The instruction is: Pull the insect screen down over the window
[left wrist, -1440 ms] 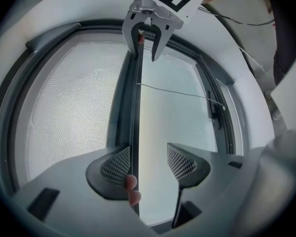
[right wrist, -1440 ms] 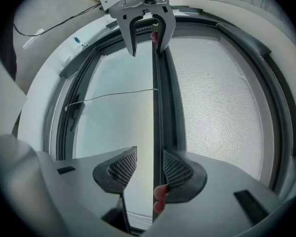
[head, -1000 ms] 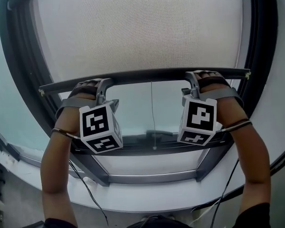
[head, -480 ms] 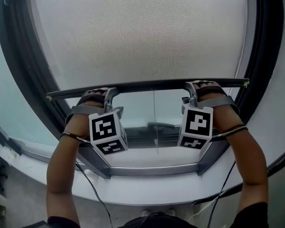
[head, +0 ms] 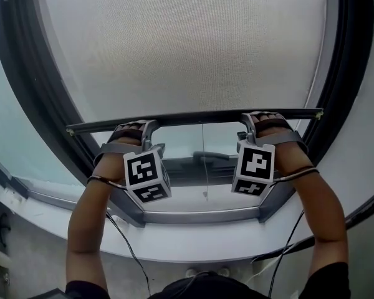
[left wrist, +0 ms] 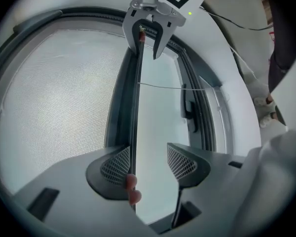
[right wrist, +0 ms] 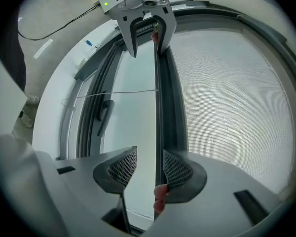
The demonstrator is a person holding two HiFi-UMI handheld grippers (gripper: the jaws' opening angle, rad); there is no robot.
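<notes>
The pale mesh insect screen (head: 187, 48) covers most of the window. Its dark bottom bar (head: 193, 118) runs across just above the lower frame. My left gripper (head: 143, 129) hooks over the bar at its left part and my right gripper (head: 252, 122) over its right part. In the left gripper view the bar (left wrist: 136, 98) lies against the left pad of the open left gripper (left wrist: 148, 163), with a person's fingertips (left wrist: 132, 186) pressed on it. In the right gripper view the bar (right wrist: 157, 93) sits by the right pad of the open right gripper (right wrist: 149, 167).
A thin pull cord (head: 202, 161) hangs from the bar's middle. Behind it is a dark window handle (head: 209, 156) on the lower sash. A white sill (head: 193, 245) curves below, and cables (head: 121, 242) trail from both grippers. Dark side tracks (head: 37, 86) flank the screen.
Both grippers and the bottom bar have come down together. The mesh now covers more glass, and the gap above the lower frame is narrower.
</notes>
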